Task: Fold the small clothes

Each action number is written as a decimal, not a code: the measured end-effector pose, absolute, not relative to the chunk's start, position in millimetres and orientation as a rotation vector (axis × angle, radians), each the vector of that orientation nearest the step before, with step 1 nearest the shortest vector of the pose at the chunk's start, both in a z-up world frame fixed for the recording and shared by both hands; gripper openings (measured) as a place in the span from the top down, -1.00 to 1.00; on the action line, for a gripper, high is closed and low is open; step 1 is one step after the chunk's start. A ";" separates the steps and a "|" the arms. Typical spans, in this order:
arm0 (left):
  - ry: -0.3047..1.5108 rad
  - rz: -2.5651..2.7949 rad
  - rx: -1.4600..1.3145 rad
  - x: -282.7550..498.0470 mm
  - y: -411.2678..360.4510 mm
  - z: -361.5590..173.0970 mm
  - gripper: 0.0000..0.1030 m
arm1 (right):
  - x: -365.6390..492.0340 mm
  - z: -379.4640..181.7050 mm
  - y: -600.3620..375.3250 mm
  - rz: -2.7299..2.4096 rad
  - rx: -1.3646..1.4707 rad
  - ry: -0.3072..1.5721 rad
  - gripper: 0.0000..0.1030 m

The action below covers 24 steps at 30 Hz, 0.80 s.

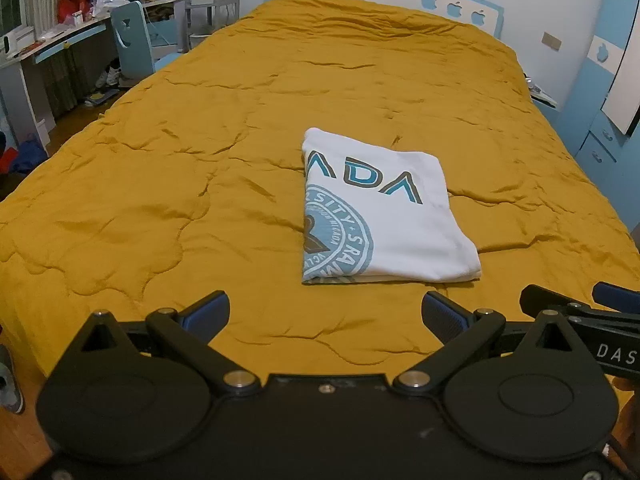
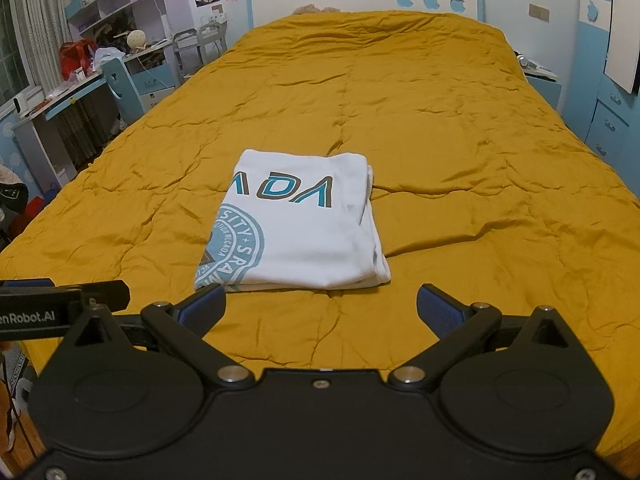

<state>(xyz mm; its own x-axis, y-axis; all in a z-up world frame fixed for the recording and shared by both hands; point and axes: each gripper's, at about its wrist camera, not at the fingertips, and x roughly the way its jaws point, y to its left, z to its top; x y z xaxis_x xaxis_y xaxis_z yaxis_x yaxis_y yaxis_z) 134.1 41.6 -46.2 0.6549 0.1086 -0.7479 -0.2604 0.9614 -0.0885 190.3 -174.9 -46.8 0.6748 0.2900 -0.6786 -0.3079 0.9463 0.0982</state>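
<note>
A white T-shirt point(image 1: 384, 216) with teal lettering and a round teal seal lies folded into a compact rectangle on the mustard-yellow quilt point(image 1: 200, 168). In the right wrist view the same shirt point(image 2: 304, 228) sits just beyond the fingers. My left gripper point(image 1: 326, 312) hovers over the near edge of the bed, open and holding nothing, short of the shirt's front edge. My right gripper point(image 2: 320, 306) is also open and holds nothing, its left finger point(image 2: 204, 308) close to the shirt's near left corner. Each gripper shows at the other view's edge.
The bed point(image 2: 440, 92) fills most of both views, with a white and blue headboard point(image 2: 360, 0) at the far end. A cluttered desk and blue chair point(image 1: 132, 40) stand to the left. Blue drawers point(image 2: 612, 120) and a nightstand stand to the right. Shoes lie on the wooden floor point(image 1: 10, 384).
</note>
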 end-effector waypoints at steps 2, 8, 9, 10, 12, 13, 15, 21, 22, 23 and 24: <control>0.832 0.215 -0.197 132.6 43.4 -46.4 -1.00 | 190.2 -46.2 -176.0 0.333 -0.026 0.758 -1.00; 0.839 0.230 -0.199 128.3 45.8 -47.9 -1.00 | 191.4 -44.5 -176.2 0.327 -0.028 0.757 -1.00; 0.840 0.232 -0.198 127.5 45.9 -48.0 -1.00 | 191.5 -44.5 -176.2 0.328 -0.028 0.758 -1.00; 0.842 0.234 -0.196 126.7 46.5 -48.2 -1.00 | 191.4 -44.5 -176.1 0.328 -0.028 0.759 -1.00; 0.847 0.235 -0.194 125.4 46.8 -48.5 -1.00 | 191.2 -44.1 -175.7 0.329 -0.031 0.759 -1.00; 0.846 0.235 -0.194 124.4 46.6 -48.5 -1.00 | 191.0 -44.2 -175.2 0.328 -0.032 0.758 -1.00; 0.846 0.236 -0.193 123.7 46.8 -48.6 -1.00 | 191.3 -44.1 -175.3 0.330 -0.032 0.758 -1.00; 0.826 0.227 -0.211 120.9 50.5 -48.1 -1.00 | 190.7 -44.5 -171.6 0.332 -0.039 0.760 -1.00; 0.822 0.226 -0.210 119.4 50.1 -47.6 -1.00 | 190.9 -44.7 -171.1 0.332 -0.039 0.761 -1.00; 0.816 0.227 -0.208 118.6 50.2 -47.6 -1.00 | 190.8 -44.7 -170.9 0.332 -0.040 0.762 -1.00; 0.813 0.230 -0.207 117.9 50.2 -47.5 -1.00 | 190.9 -44.6 -170.4 0.332 -0.041 0.762 -1.00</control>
